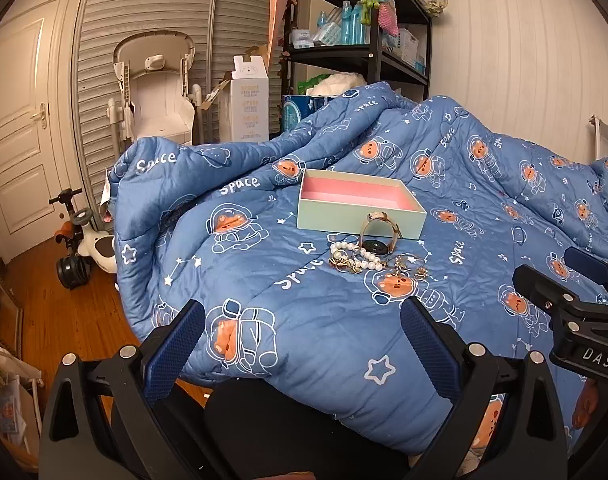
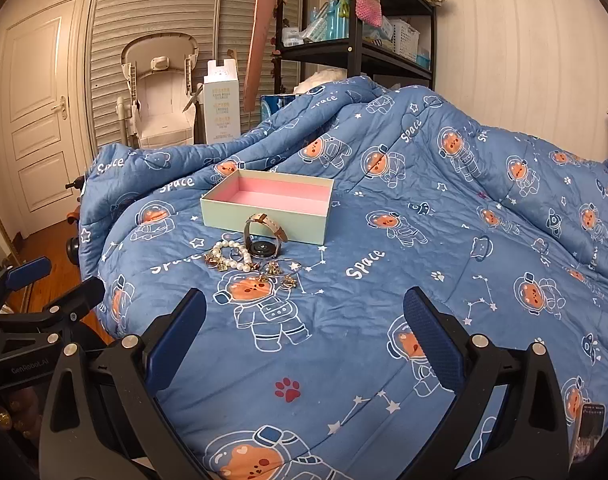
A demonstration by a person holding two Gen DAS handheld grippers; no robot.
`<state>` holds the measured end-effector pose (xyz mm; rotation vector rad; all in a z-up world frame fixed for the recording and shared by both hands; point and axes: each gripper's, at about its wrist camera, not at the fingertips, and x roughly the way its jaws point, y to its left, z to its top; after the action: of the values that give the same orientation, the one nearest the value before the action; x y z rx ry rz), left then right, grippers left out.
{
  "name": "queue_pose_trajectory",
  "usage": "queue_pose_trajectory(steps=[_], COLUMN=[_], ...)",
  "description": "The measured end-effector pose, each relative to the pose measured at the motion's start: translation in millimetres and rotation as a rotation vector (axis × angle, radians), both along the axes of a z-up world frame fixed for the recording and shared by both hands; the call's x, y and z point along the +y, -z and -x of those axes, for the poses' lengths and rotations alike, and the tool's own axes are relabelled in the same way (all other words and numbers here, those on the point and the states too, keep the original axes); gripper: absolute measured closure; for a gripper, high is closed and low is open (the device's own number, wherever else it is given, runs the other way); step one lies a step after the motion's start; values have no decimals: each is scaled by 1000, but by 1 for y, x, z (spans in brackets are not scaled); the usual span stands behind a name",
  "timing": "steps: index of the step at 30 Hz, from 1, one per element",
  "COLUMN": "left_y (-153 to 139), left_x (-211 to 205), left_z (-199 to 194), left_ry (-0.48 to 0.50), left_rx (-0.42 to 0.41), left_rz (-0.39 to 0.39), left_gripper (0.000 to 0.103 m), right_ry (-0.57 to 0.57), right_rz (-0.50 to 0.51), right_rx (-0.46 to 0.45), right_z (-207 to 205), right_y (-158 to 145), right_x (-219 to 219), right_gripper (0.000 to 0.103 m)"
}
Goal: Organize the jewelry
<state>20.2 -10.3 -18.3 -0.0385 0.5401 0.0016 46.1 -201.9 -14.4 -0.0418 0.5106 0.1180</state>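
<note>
Box (image 1: 359, 204): empty, mid-bed (image 1: 327, 344). Watch (image 1: 377, 236), pearl bracelet (image 1: 357, 256), gold earrings (image 1: 407, 268): heaped just near of box. Your left gripper (image 1: 304, 344), right gripper (image 2: 304, 336): fingers released, holding nothing. Risk: soft quilt swallows earrings; your pinch may snag fabric or drag tangled pieces.

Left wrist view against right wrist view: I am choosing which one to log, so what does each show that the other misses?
Only the left wrist view shows the black-and-white ride-on toy on the wooden floor. Only the right wrist view shows the red paw print on the quilt. Both show the open mint cardboard box with pink lining, the gold-strapped wristwatch leaning at its front wall, the white pearl bracelet, small gold pieces, the blue space-bear quilt, and both tongs open.
</note>
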Motion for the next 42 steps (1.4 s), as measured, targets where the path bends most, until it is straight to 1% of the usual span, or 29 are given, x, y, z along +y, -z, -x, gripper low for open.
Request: queue_pose_trajectory(steps=[4,8,13,17,19,20,22,25,27,28,30,32,33,36,38,41,42], left_y=[2,8,19,28,33,34,35,36,37,39,44,49,51,52,48,44,42], left_x=[1,1,3,2,3,4,5,2,1,1,2,3,3,4,5,3,2], left_z=[-5,-16,-37,-61,-75,-82,-93,-108,-116,-120,-130,-139,-142,-152,-156,-164,-166], left_ry=[8,21,40,60,68,77,93,122,133,138,140,157,168,184,202,222,232], left_rx=[16,56,127,184,224,234,249,261,268,280,309,326,327,330,312,303,298], left_rz=[-2,-1,11,-1,-5,5,22,16,6,3,6,15,8,-5,15,25,34], left_gripper=[7,7,7,7,7,7,7,7,7,7,7,7,7,7,7,7,9], right_ry=[-1,-13,-126,-179,-196,-202,-207,-201,-212,-224,-267,-337,-375,-447,-455,-455,-452], right_rz=[1,-23,-95,-49,-37,-44,-76,-126,-148,-138,-67,35,79,143,141,91,73], right_rx=[27,83,247,333,376,400,438,477,488,484,459,437,430,438,447,475,487], right_z=[-7,-19,-49,-74,-86,-93,-106,-124,-135,-139,-146,-154,-157,-169,-178,-194,-199], right_y=[3,9,26,41,47,49,53,57,57,56,56,58,60,67,69,72,72], right_x=[0,-3,-5,1,2,0,-4,-10,-12,-11,-3,9,15,24,24,19,18], right_gripper=[5,6,6,5,5,5,5,6,5,5,6,6,7,12,13,14,17])
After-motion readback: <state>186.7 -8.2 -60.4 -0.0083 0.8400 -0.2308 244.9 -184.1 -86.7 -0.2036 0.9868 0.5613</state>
